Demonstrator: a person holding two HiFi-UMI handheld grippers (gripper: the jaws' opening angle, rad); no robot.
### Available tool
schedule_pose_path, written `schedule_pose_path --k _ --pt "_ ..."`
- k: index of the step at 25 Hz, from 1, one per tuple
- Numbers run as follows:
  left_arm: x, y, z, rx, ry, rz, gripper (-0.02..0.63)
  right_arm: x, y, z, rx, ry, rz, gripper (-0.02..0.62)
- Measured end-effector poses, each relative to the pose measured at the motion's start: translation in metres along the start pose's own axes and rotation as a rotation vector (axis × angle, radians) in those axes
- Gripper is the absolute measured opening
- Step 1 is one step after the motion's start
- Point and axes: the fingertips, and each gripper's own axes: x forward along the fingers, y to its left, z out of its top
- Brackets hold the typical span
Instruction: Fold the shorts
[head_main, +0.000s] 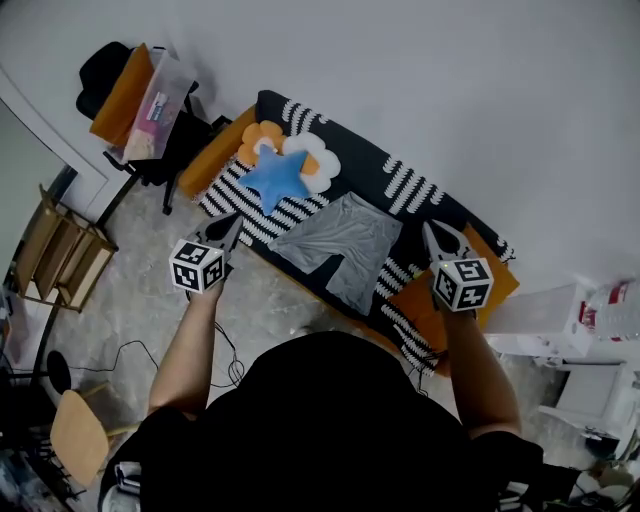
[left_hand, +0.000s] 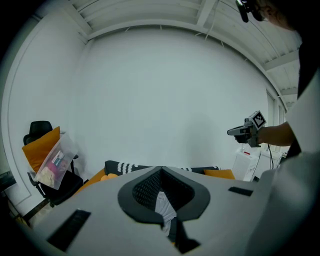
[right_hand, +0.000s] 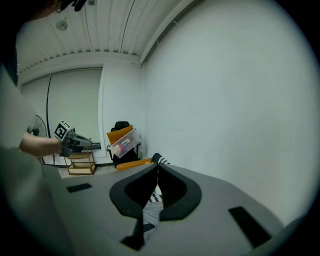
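Observation:
The grey shorts (head_main: 340, 245) lie spread flat on a black blanket with white stripes (head_main: 400, 175) that covers a low couch. My left gripper (head_main: 234, 224) hovers off the shorts' left side, shut and empty. My right gripper (head_main: 430, 232) hovers off their right side, also shut and empty. In the left gripper view the jaws (left_hand: 161, 170) meet in a closed line, and a strip of the shorts (left_hand: 163, 206) shows below them. In the right gripper view the closed jaws (right_hand: 158, 166) point along the couch above grey cloth (right_hand: 150, 214).
A blue star pillow (head_main: 275, 177) and a flower cushion (head_main: 322, 158) lie at the couch's far left end. Orange cushions (head_main: 212, 155) sit at both ends. A chair with a plastic box (head_main: 155, 105), a wooden rack (head_main: 55, 255) and a white cabinet (head_main: 560, 320) stand around.

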Motion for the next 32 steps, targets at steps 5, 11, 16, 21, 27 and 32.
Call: schedule_pose_path --k 5,11,16,21,27,32 --pt "0.009 0.025 -0.002 0.001 0.009 -0.022 0.018 0.021 0.004 0.006 -0.001 0.005 -0.023 0.009" --pt "0.017 0.050 -0.003 0.009 0.018 -0.042 0.018 0.040 0.013 0.015 -0.005 0.007 -0.037 0.011" --pt "0.024 0.055 -0.009 -0.005 0.028 -0.045 0.018 0.050 0.007 0.017 -0.007 0.009 -0.046 0.011" --pt "0.029 0.054 -0.008 -0.010 0.036 -0.041 0.018 0.060 0.000 0.024 -0.017 0.000 -0.046 0.011" --pt "0.036 0.051 -0.002 -0.003 0.038 -0.010 0.018 0.071 -0.018 0.025 -0.007 -0.012 -0.021 0.012" --pt "0.046 0.036 0.006 -0.004 0.046 0.019 0.019 0.079 -0.036 0.026 -0.018 -0.013 0.021 0.012"
